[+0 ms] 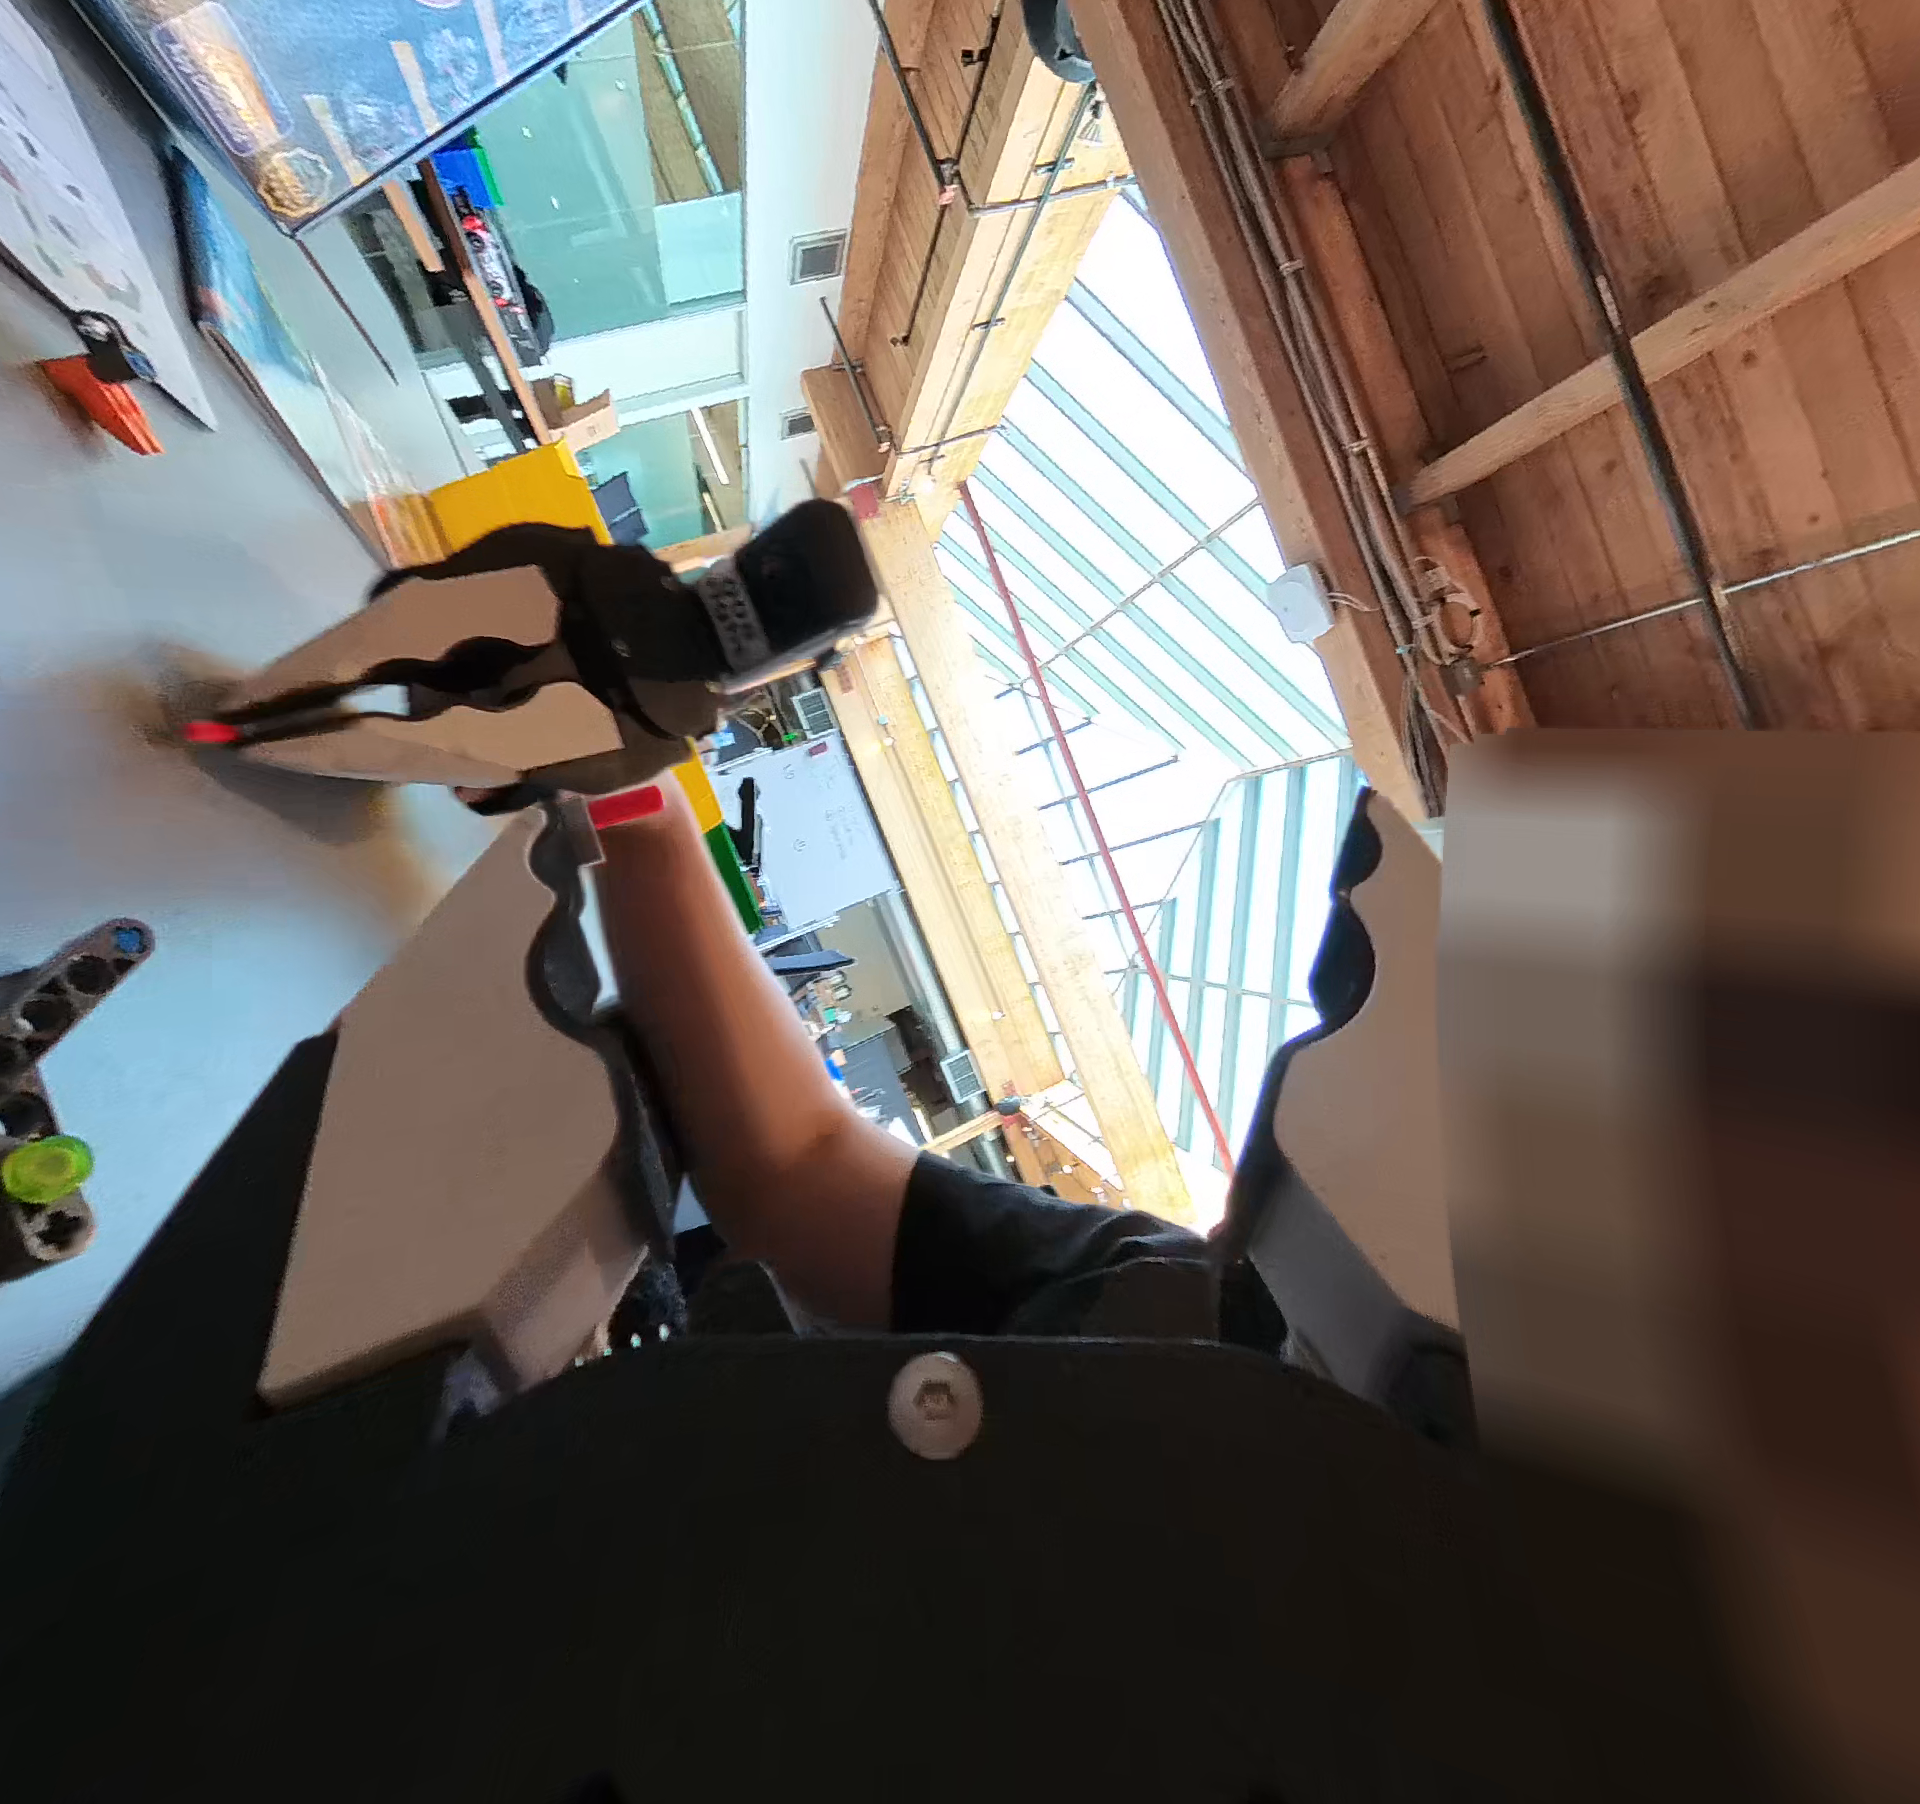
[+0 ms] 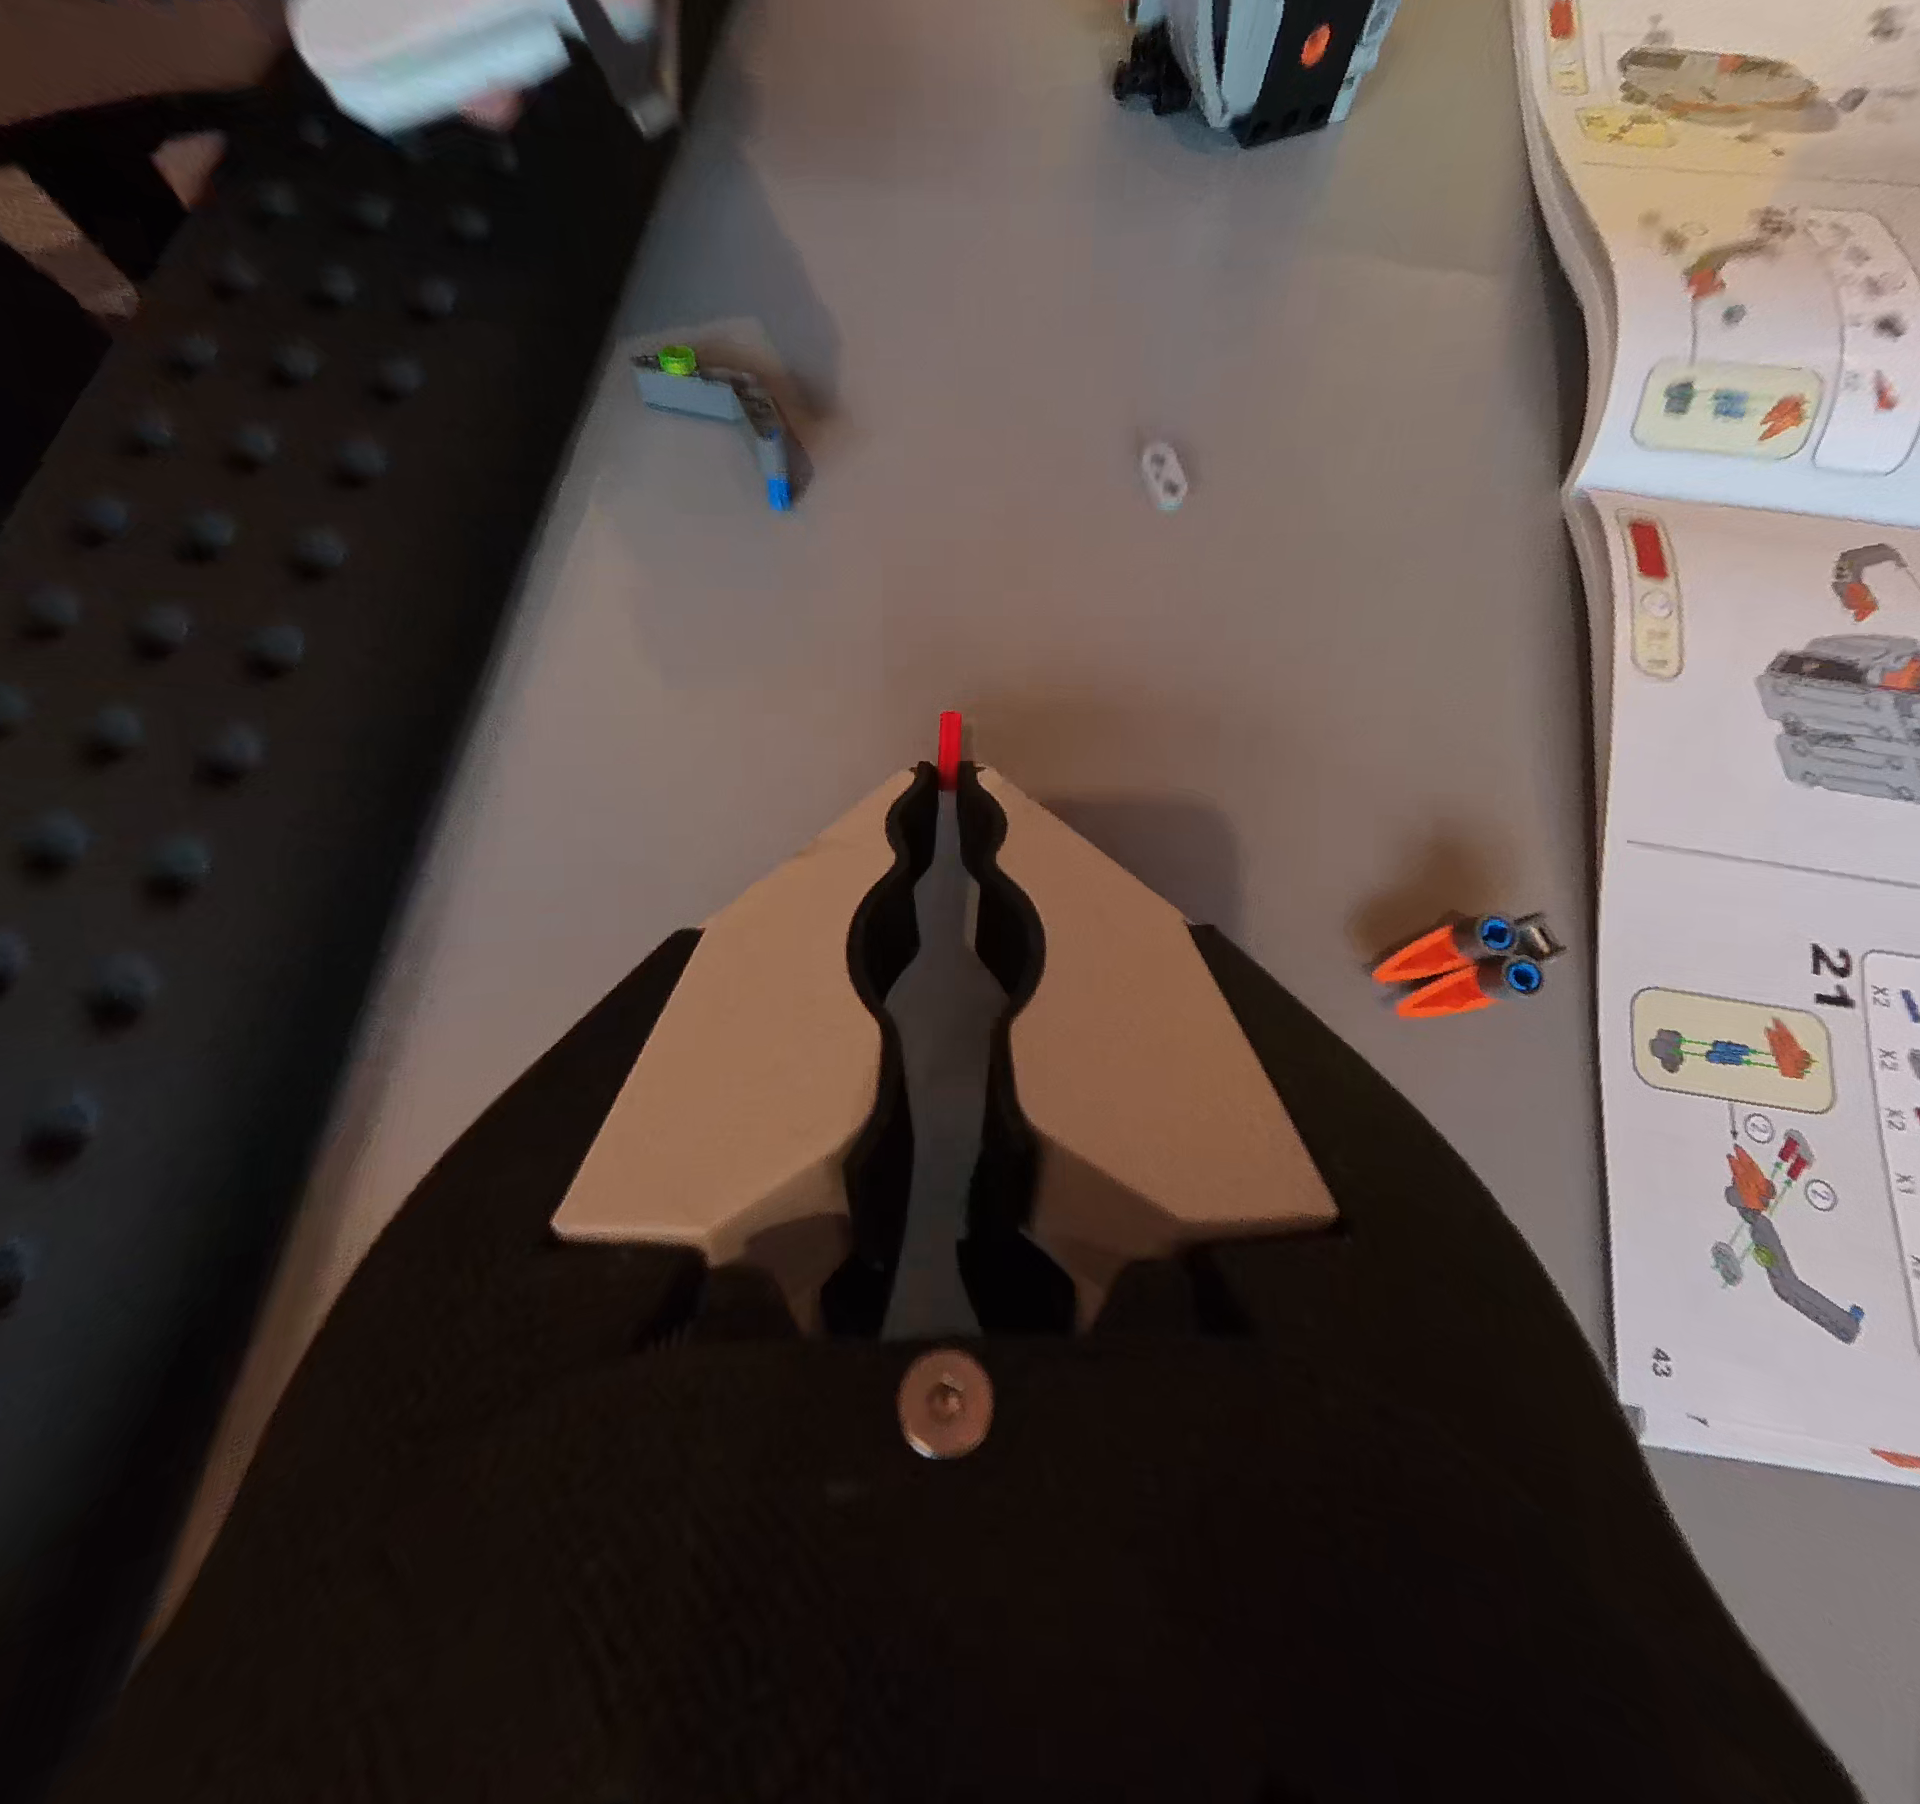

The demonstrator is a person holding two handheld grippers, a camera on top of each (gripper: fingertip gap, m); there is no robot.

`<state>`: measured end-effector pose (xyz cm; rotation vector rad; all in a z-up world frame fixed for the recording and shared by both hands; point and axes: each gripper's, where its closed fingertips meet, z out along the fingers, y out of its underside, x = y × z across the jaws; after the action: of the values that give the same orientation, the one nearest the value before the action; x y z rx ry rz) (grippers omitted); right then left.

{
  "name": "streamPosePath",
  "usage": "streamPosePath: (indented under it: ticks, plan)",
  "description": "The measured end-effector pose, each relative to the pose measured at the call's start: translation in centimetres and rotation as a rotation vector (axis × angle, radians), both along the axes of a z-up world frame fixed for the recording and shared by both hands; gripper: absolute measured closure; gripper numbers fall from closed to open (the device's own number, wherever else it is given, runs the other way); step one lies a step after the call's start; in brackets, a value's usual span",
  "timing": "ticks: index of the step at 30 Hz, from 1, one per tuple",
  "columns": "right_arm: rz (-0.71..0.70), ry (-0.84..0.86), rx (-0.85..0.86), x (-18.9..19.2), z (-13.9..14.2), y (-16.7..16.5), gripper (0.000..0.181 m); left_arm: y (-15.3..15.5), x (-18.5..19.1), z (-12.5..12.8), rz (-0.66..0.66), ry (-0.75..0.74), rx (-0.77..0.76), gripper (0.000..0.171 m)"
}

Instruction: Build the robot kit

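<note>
My right gripper is shut on a small red pin, which sticks out past the fingertips just above the grey table. The left wrist view also shows this gripper, with the red pin at its tips, held by a person's arm. My left gripper is wide open and tilted up toward the ceiling. A short red piece sits at the tip of its left finger; I cannot tell if it is attached. The left gripper also shows blurred in the right wrist view.
On the table lie a grey bent beam with a green stud, a small white two-hole piece and an orange cone pair with blue pins. A partly built model stands far off. An open instruction booklet lies right, a black studded plate left. About 12 cm separates my left fingertips from the black studded plate.
</note>
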<state>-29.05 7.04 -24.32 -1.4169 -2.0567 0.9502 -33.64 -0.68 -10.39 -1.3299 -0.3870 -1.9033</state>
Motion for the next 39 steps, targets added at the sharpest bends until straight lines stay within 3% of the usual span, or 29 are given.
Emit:
streamPosePath:
  ticks: [5, 9, 11, 15, 21, 25, 31, 39]
  plan:
    - [-0.059, 0.116, -0.057, -1.7, 7.1, -3.2, 0.178, 0.9, 0.0, -0.5, 0.051, 0.069, 0.015, 0.031]
    - [-0.008, 0.006, 0.050, -2.0, 10.0, -4.8, 0.178, 1.5, 0.2, -0.5, 0.066, 0.078, 0.003, 0.023]
    - [0.096, -0.026, 0.255, -2.1, 11.1, -5.2, 0.178, 1.6, 0.5, 0.0, 0.066, 0.081, 0.004, 0.021]
    - [0.363, 0.021, 0.924, -2.6, 13.0, -4.9, 0.177, 1.4, 0.5, 1.4, 0.050, 0.009, -0.013, 0.020]
    - [0.591, -0.112, 1.378, -2.7, 13.8, -6.1, 0.178, 1.6, 0.5, 2.3, 0.052, -0.070, -0.067, 0.016]
    - [0.762, -0.099, 1.592, -3.2, 13.5, -7.1, 0.178, 1.4, 1.5, 2.6, -0.007, -0.098, -0.080, 0.017]
    - [0.907, -0.205, 1.608, -2.7, 11.2, -6.9, 0.178, 1.1, 2.2, 2.4, -0.035, -0.055, -0.078, 0.019]
    - [1.057, -0.176, 1.688, -3.0, 10.2, -7.9, 0.178, 0.5, 2.8, 2.1, -0.094, -0.045, -0.092, 0.022]
